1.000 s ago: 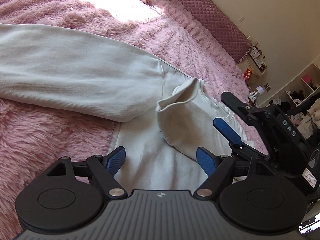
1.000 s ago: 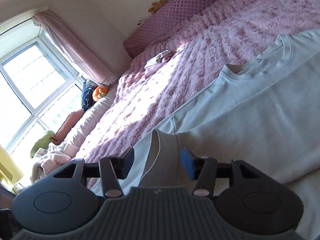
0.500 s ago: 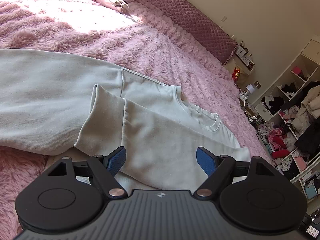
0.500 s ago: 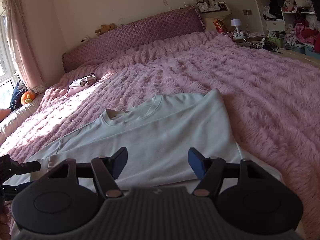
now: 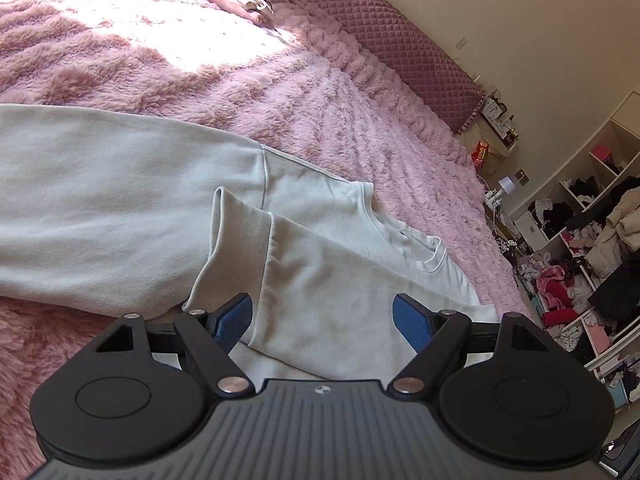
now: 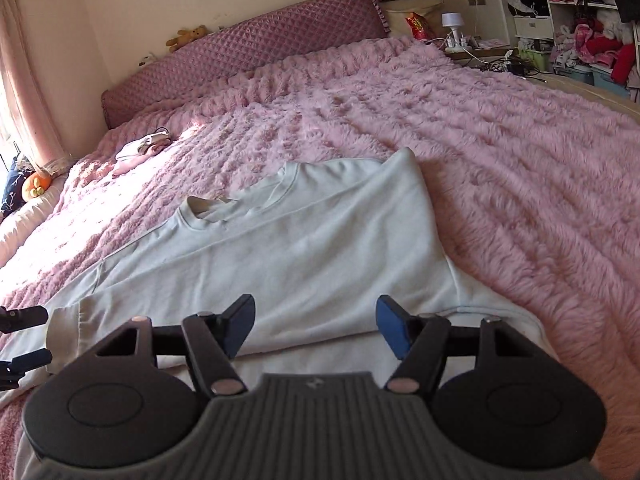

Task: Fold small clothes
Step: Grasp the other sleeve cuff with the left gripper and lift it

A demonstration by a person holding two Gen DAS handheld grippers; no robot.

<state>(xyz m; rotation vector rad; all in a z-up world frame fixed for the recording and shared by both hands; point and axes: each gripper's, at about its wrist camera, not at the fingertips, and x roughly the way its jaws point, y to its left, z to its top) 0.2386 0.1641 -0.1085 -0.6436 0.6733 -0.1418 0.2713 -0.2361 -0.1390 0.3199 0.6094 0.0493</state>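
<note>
A pale grey-white sweatshirt lies flat on the pink fluffy bedspread. One sleeve is folded across its body, with the cuff pointing left. The other sleeve stretches out to the left. My left gripper is open and empty just above the folded sleeve. In the right wrist view the sweatshirt lies with its collar far from me. My right gripper is open and empty over its lower part. The left gripper's fingertips show at the left edge.
A small bundle of clothes lies far up the bed near the quilted purple headboard. Shelves full of clothes and a bedside table with a lamp stand at the right. A curtain hangs at the left.
A second ago both grippers were close together at the sleeve. The sleeve now lies folded across the body, and both grippers have drawn back, open and empty.
</note>
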